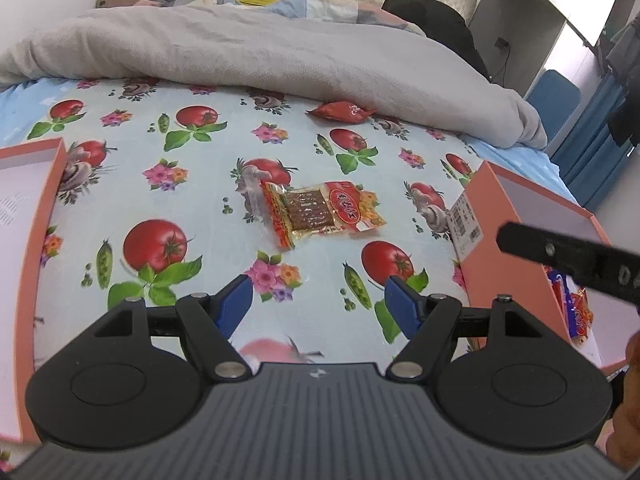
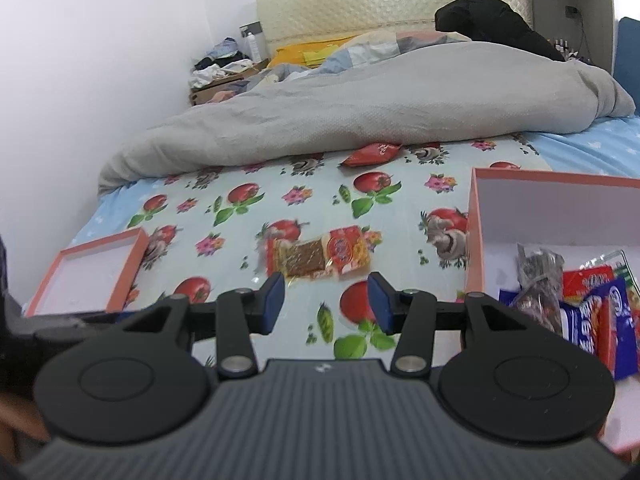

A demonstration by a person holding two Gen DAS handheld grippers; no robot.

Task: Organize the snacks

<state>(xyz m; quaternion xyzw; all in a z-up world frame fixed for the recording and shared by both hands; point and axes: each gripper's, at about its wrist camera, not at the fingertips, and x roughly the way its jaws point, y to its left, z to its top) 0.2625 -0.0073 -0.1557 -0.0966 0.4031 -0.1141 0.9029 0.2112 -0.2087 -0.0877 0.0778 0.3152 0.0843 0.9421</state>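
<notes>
Both of your grippers hung empty over the bed (image 1: 60, 96). Left gripper (image 1: 318, 300): fingers wide apart. Right gripper (image 2: 326, 300): fingers apart, aimed at the flat pack (image 2: 320, 258) lying just ahead of them on the tomato-print sheet (image 2: 240, 248).

Flat pack (image 1: 322, 212) lay mid-sheet, between the lid (image 1: 24, 240) on your left and the box (image 2: 476, 232) on your right. Red pack (image 2: 372, 153) sat further back, touching or nearly touching the edge of the grey duvet (image 2: 360, 112). The box already held several packs (image 2: 592, 312).

Risks, as judged:
- The flat pack lay thin against a soft sheet. Your fingers could have pinched the cloth with it, or slid over the glossy film and shoved it ahead.
- Both grippers faced the same pack, and the right one showed at the left view's edge; you could have knocked them together.
- A reach for the red pack could have snagged the duvet or pushed the pack under it.
- The carry right could have clipped the box wall.
</notes>
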